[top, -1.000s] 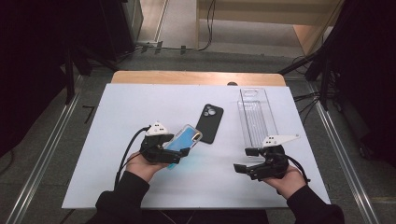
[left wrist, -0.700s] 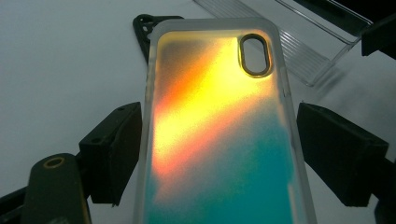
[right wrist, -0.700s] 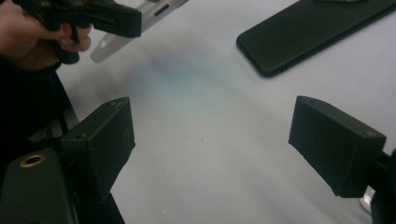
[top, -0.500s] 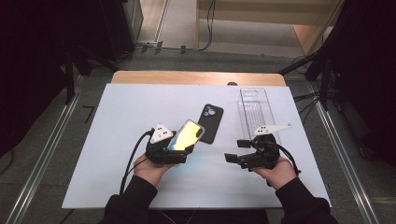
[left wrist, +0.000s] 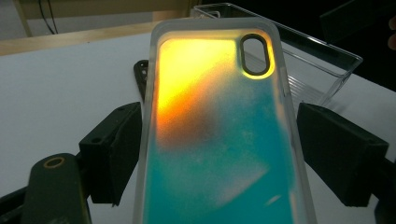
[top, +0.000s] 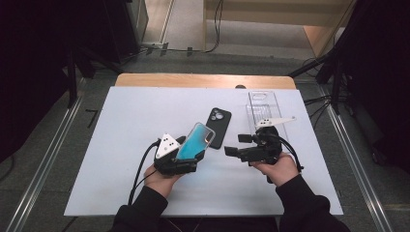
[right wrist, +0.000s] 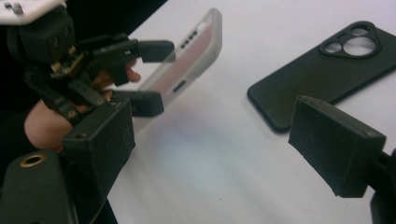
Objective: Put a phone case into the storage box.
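My left gripper (top: pixel 187 155) is shut on a translucent phone case (top: pixel 195 141) with a teal and orange back. It holds the case tilted up off the white table, and both pads press on the long sides of the case (left wrist: pixel 219 140). A black phone (top: pixel 220 126) lies face down just beyond it, camera end away from me. My right gripper (top: pixel 237 145) hovers to the right of the case, pointing left, open with nothing between its jaws. In the right gripper view the open right gripper (right wrist: pixel 210 140) faces the left gripper (right wrist: pixel 152 77), the case (right wrist: pixel 191 56) and the black phone (right wrist: pixel 322 70).
A clear plastic box (top: pixel 263 108) lies on the white table top (top: pixel 121 125) at the back right, just beyond my right hand, and appears again as the clear box (left wrist: pixel 308 65) in the left gripper view. A wooden strip (top: pixel 203 80) edges the table's far side. Cables trail from both grippers.
My right gripper has moved left and away from me, towards the case. The left gripper has shifted a little right and tipped the case up more steeply.
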The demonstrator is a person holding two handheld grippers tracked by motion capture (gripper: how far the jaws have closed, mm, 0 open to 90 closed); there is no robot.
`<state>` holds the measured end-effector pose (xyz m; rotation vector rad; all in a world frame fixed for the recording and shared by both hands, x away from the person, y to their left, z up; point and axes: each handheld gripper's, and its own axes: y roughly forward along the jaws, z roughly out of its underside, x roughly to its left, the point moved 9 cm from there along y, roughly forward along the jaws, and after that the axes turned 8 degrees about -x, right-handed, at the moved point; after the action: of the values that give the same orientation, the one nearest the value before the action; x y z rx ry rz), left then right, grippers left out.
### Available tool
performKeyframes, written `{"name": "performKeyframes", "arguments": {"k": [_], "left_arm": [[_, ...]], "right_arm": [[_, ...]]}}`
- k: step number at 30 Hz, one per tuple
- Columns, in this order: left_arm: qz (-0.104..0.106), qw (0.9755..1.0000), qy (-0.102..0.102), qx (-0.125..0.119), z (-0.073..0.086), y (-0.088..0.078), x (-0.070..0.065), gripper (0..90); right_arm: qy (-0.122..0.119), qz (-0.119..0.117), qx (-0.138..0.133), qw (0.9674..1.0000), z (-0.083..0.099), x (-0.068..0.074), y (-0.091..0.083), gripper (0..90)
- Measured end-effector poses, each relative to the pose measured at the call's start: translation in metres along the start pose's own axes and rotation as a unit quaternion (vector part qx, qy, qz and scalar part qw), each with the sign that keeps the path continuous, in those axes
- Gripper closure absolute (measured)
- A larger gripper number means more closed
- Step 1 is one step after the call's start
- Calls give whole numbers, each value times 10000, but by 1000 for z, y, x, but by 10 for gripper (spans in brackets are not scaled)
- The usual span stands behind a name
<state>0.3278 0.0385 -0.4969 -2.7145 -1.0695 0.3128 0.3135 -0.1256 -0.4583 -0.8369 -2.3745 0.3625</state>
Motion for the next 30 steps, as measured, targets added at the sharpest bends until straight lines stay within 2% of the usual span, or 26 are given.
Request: {"name": "performKeyframes", "arguments": {"k": [6, 11, 16, 20, 30], "left_arm": [[-119, 9993, 271, -228, 2, 1, -3, 173], [-179, 9987, 336, -327, 3, 1, -4, 173], [-236, 9974, 497, -459, 5, 2, -5, 173], [-229, 9976, 441, -477, 5, 2, -6, 173], [-288, 9971, 485, -516, 5, 3, -7, 173]], "right_arm": [[7, -14, -50, 10000, -11, 4, 8, 127], [26, -2, -37, 10000, -19, 5, 16, 129], [67, -33, -4, 10000, -23, 7, 23, 132], [59, -40, 8, 10000, -26, 7, 29, 132], [204, -92, 52, 9997, -30, 4, 45, 132]]}}
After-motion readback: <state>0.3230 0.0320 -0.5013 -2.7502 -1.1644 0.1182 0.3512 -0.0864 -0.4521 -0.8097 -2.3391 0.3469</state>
